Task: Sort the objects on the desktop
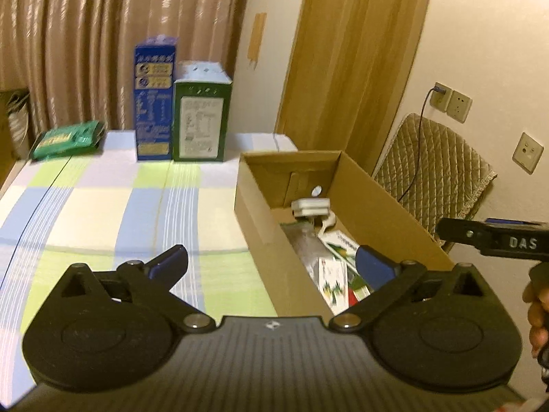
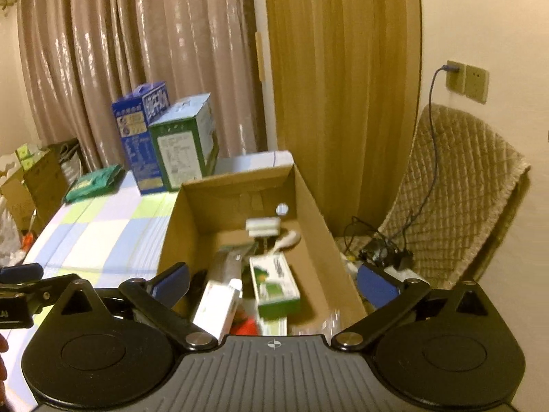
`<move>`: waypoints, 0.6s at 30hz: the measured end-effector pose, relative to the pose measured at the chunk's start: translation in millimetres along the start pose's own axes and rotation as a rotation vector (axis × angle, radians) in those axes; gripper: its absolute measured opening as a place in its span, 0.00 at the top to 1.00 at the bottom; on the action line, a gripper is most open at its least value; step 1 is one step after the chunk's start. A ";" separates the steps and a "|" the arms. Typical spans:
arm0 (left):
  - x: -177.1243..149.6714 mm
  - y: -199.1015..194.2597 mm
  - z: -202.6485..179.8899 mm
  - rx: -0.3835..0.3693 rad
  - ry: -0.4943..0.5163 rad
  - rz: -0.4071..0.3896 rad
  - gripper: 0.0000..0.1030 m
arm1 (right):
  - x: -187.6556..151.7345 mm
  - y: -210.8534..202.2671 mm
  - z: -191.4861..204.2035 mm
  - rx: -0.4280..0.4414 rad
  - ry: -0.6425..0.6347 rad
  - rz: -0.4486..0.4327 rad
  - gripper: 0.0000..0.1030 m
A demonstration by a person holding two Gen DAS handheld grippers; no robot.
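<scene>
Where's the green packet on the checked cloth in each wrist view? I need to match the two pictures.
Left wrist: green packet lies far left, at the back of the checked cloth, left of the blue carton.
Right wrist: green packet sits left of centre, again left of the blue carton.
Shared landmark: the open cardboard box.
</scene>
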State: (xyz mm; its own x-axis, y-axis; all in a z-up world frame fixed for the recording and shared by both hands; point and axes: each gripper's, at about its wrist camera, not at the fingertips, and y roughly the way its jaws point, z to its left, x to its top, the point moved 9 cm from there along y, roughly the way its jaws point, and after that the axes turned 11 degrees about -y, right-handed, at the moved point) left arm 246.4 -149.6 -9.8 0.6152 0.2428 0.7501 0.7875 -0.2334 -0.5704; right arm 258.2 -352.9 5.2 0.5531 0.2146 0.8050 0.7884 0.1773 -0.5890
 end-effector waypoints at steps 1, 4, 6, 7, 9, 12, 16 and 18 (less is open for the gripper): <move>-3.2 -6.4 -0.1 -0.005 -0.010 0.008 0.01 | -2.0 -6.8 3.4 -0.002 -0.005 0.011 0.02; -11.1 -26.3 -0.7 0.004 -0.017 0.010 0.01 | -10.5 -30.5 14.6 -0.008 -0.030 0.035 0.02; -17.1 -39.3 -2.1 0.013 -0.011 0.011 0.01 | -17.3 -42.5 22.3 -0.014 -0.051 0.053 0.02; -20.5 -46.2 -2.8 0.015 -0.012 0.014 0.01 | -21.3 -49.3 26.2 -0.017 -0.060 0.059 0.02; -27.3 -56.8 -5.4 0.006 -0.006 0.026 0.01 | -29.2 -59.5 32.1 -0.023 -0.067 0.074 0.02; -36.5 -70.0 -8.6 0.012 0.014 0.038 0.01 | -40.8 -73.0 38.7 -0.026 -0.068 0.083 0.02; -48.7 -88.5 -13.3 0.001 0.021 0.029 0.01 | -56.3 -88.2 44.3 -0.031 -0.054 0.091 0.02; -55.1 -95.8 -14.6 0.001 0.017 0.028 0.01 | -62.6 -95.3 47.8 -0.028 -0.054 0.094 0.02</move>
State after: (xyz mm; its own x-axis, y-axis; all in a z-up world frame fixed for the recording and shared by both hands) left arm 136.5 -154.4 8.4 0.6363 0.2200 0.7394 0.7700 -0.2392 -0.5915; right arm 135.6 -337.3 7.5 0.6107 0.2802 0.7406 0.7411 0.1271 -0.6592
